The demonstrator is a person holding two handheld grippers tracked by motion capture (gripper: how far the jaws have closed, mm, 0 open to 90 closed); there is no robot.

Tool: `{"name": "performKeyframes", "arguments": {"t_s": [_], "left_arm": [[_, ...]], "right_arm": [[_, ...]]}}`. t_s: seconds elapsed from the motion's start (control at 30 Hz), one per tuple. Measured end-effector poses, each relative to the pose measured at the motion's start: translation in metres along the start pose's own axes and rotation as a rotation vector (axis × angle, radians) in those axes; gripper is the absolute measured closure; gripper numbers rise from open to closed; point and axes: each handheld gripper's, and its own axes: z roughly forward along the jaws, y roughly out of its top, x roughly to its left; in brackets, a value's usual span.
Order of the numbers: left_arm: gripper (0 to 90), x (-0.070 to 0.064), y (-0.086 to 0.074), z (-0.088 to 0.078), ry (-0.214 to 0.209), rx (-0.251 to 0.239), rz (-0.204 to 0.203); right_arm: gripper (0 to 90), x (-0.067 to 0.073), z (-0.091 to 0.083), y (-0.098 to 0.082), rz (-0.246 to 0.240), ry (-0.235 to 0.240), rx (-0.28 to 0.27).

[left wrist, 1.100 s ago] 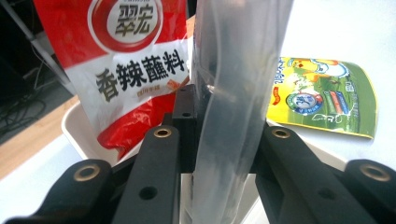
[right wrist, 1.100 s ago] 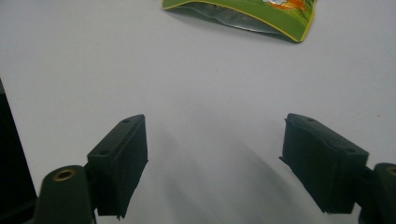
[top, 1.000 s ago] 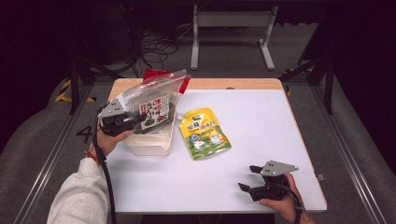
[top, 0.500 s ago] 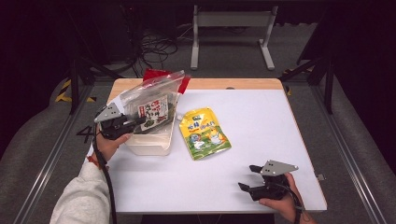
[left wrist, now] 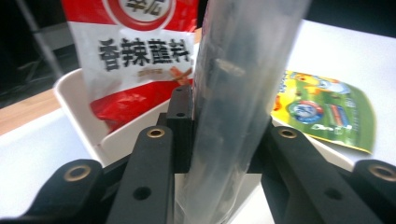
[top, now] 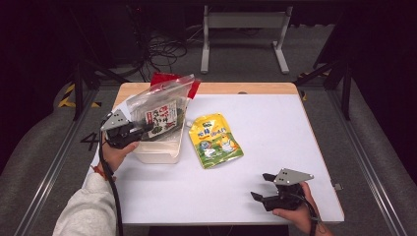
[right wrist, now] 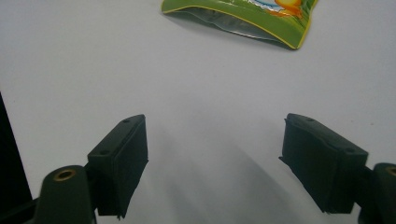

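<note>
A clear plastic bag with a dark printed packet inside stands tilted over a white bin at the table's left. My left gripper is shut on the bag's lower edge; in the left gripper view the bag runs up between the jaws, which have just eased open a little. Behind it a red and white snack packet leans in the bin. My right gripper rests open near the front right edge, with bare table between its jaws.
A yellow-green pouch lies flat on the white table just right of the bin, and its lower end shows ahead of the right gripper. A red packet pokes out behind the bag at the table's back edge.
My left hand has shifted slightly with the bag still between its jaws. The right hand and the pouch have stayed where they were.
</note>
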Motion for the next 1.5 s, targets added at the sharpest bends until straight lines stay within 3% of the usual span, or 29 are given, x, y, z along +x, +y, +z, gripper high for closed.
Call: {"name": "performKeyframes", "arguments": {"t_s": [0.13,0.27,0.5,0.63,0.9,1.2,1.5], "left_arm": [[68.6,-0.003,0.001,-0.001,0.024,0.000,0.000],[65.1,-0.004,0.001,-0.007,0.053,-0.014,-0.029],[61.5,-0.008,0.001,-0.023,0.068,-0.042,-0.030],[58.4,-0.016,0.001,-0.030,0.092,-0.025,0.009],[54.8,-0.023,0.000,-0.040,0.125,-0.004,0.038],[53.4,-0.032,-0.003,-0.048,0.135,0.000,0.048],[55.1,-0.037,-0.009,-0.057,0.130,-0.012,0.042]], "right_arm": [[22.7,-0.001,0.000,0.001,0.002,-0.005,-0.003],[23.1,-0.002,0.000,0.001,0.000,-0.009,-0.002],[23.2,-0.004,0.002,0.005,-0.006,-0.008,-0.009],[23.3,-0.005,0.004,0.008,-0.007,-0.008,-0.013],[23.2,-0.008,0.006,0.012,-0.011,-0.005,-0.022],[23.9,-0.013,0.006,0.014,0.015,-0.012,-0.041],[32.4,-0.020,0.006,0.018,0.047,-0.032,-0.055]]}}
